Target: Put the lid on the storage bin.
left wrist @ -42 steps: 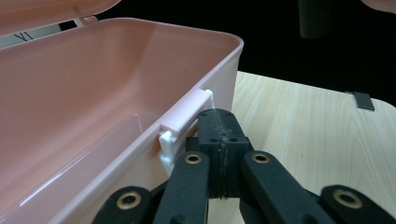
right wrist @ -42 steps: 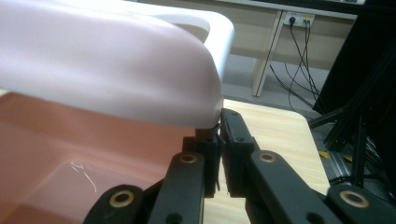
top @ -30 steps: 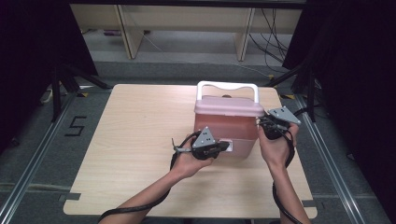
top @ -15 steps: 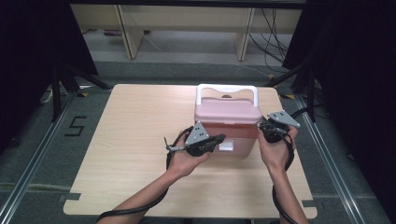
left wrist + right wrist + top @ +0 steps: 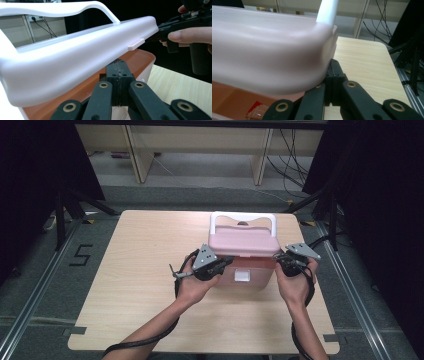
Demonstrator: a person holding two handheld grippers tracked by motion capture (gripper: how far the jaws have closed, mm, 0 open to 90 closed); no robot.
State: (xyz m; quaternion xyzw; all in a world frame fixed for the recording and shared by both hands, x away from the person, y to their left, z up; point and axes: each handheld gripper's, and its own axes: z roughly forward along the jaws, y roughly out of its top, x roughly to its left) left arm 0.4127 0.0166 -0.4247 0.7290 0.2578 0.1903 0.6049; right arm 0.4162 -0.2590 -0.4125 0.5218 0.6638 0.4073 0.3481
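A pink cooler box (image 5: 245,276) with a pale pink lid (image 5: 243,242) and a white handle (image 5: 243,216) stands on the wooden table (image 5: 140,260). My left gripper (image 5: 227,261) is at the box's left side and my right gripper (image 5: 279,257) at its right side. In the left gripper view the shut jaws (image 5: 120,65) sit under the lid's rim (image 5: 75,57), which stands raised above the reddish box body (image 5: 141,56). In the right gripper view the shut jaws (image 5: 333,65) sit under the lid's corner (image 5: 267,47). Nothing is pinched between either pair.
A red packet (image 5: 255,110) lies inside the box. A small tab (image 5: 136,44) juts from the lid's front rim. Bare tabletop (image 5: 362,57) lies right of the box. Shelving legs and cables stand on the floor beyond the table (image 5: 260,165).
My left gripper has risen slightly and shifted left at the box's side, and the lid's front edge has come up a little. The right gripper has barely moved.
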